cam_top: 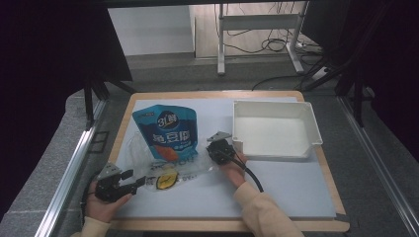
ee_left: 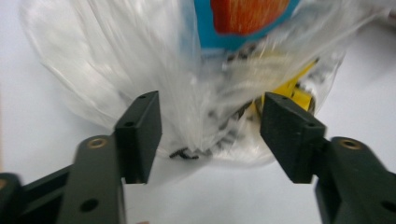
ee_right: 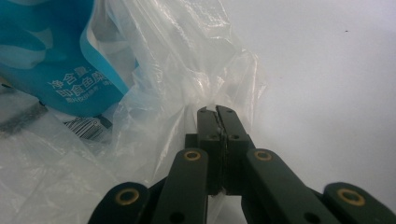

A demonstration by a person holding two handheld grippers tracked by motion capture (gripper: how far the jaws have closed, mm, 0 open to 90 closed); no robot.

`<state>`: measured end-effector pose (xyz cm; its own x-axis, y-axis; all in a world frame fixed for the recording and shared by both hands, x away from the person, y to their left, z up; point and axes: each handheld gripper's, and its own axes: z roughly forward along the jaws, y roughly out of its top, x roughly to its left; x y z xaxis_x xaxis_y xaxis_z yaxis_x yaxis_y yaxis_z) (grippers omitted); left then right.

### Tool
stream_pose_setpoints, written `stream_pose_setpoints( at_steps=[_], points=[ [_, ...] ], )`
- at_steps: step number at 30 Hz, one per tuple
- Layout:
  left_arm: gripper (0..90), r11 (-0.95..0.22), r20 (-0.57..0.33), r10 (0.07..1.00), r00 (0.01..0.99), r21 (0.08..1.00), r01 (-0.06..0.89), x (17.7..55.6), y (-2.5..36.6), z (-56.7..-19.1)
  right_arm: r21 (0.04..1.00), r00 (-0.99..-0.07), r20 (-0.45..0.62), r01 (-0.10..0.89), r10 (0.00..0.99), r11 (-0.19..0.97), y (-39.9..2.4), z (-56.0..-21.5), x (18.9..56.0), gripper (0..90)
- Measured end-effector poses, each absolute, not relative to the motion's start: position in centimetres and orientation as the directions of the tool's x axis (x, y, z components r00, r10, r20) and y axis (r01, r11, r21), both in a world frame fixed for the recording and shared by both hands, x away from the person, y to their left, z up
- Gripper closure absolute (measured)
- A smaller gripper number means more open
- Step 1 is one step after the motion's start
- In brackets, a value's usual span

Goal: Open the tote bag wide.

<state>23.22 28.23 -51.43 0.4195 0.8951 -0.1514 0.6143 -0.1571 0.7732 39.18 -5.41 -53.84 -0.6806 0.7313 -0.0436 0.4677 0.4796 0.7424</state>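
A: Where is the clear plastic bag [cam_top: 170, 170] found?
B: It is spread flat on the grey mat [cam_top: 276, 187], with the blue snack pouch [cam_top: 168, 131] partly inside.
A: How are the tongs held?
B: The bag's edge is pinched tight by the right gripper [ee_right: 217, 113]. The left gripper [ee_left: 210, 128] is held open at the bag's other end.

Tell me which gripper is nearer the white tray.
Right. The right gripper sits just beside the white tray, pinching the clear bag; the left gripper is far off, jaws open.
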Motion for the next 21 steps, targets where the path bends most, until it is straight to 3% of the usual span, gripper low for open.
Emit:
stream_pose_setpoints(
  at_steps=[10,21],
  points=[
    [38.6,-0.126,-0.087,0.931,0.353,0.834,0.537,25.1,29.5,-47.0,0.745,-0.682,-0.047,0.462,0.730,0.481,-5.4,-53.9,39.1,88.6],
    [40.8,-0.122,-0.083,0.940,0.330,0.823,0.554,31.9,30.6,-46.2,0.745,-0.688,-0.046,0.460,0.725,0.484,-5.5,-53.9,39.0,88.6]
  ],
)
